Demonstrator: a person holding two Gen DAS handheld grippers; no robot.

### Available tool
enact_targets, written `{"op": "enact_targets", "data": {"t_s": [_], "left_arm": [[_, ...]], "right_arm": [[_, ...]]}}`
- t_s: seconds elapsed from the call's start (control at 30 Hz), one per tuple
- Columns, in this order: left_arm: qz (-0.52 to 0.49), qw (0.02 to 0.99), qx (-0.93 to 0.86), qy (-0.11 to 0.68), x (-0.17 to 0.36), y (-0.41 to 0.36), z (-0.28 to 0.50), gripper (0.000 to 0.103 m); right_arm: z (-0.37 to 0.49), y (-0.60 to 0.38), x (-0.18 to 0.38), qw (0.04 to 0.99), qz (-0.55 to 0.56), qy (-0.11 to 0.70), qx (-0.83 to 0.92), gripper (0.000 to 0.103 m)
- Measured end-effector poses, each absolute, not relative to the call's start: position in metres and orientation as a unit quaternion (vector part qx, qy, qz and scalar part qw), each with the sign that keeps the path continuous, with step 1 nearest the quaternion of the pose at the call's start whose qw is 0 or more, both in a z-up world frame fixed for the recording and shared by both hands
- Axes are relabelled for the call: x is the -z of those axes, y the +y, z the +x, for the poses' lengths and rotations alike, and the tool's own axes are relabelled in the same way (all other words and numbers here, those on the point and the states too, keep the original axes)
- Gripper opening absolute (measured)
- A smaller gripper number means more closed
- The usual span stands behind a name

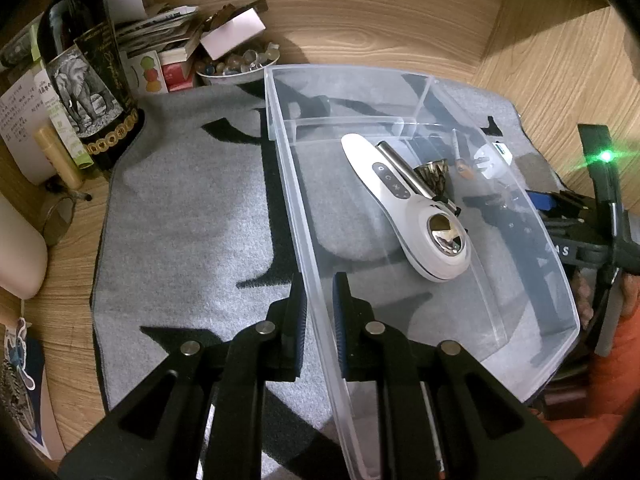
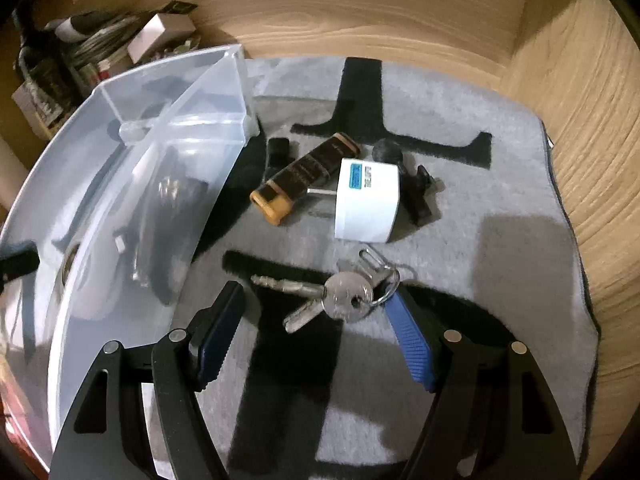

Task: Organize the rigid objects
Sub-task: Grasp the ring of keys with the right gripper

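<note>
My right gripper (image 2: 316,332), jaws released, hovers over the key bunch (image 2: 340,298) on the mat at 12 o'clock; the keys' long axis runs 9-to-3. My left gripper (image 1: 320,312) straddles the bin wall (image 1: 316,280); grip undetermined.

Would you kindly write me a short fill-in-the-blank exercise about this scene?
1. The left gripper straddles the wall of the clear ____.
2. The open right gripper hovers over a bunch of ____.
3. The white charger lies on the grey ____.

Missing words: bin; keys; mat
</note>
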State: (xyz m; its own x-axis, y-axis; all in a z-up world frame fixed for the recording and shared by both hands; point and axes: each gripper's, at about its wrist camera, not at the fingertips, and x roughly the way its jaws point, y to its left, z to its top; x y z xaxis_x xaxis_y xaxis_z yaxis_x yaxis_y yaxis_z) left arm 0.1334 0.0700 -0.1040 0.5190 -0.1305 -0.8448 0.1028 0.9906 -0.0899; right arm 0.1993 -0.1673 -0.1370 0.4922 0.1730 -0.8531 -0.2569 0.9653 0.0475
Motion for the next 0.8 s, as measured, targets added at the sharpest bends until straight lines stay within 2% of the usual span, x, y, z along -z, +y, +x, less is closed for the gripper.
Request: {"op": "enact_targets", "data": {"t_s": [0.17,0.23,0.5,0.8], "left_arm": [[-0.015,0.871,0.067,0.486,0.104,0.07,0.134,0.013],[-0.015,0.871,0.067,0.486,0.104,0.07,0.134,0.013],[-0.015,0.871,0.067,0.486,0.104,0.07,0.134,0.013],[-0.015,0.871,0.067,0.486,0.104,0.07,0.134,0.013]], "right_arm": [[0.2,-0.166,0.137,0.866,-0.037,0.485,-0.118,0.069],[0.199,-0.164,0.137,0.868,-0.047,0.481,-0.114,0.059],[0.189,-0.173,0.126,0.878,-0.038,0.465,-0.107,0.059],[0.171,-0.175,0.083,0.907,-0.042,0.406,-0.106,0.059]]}}
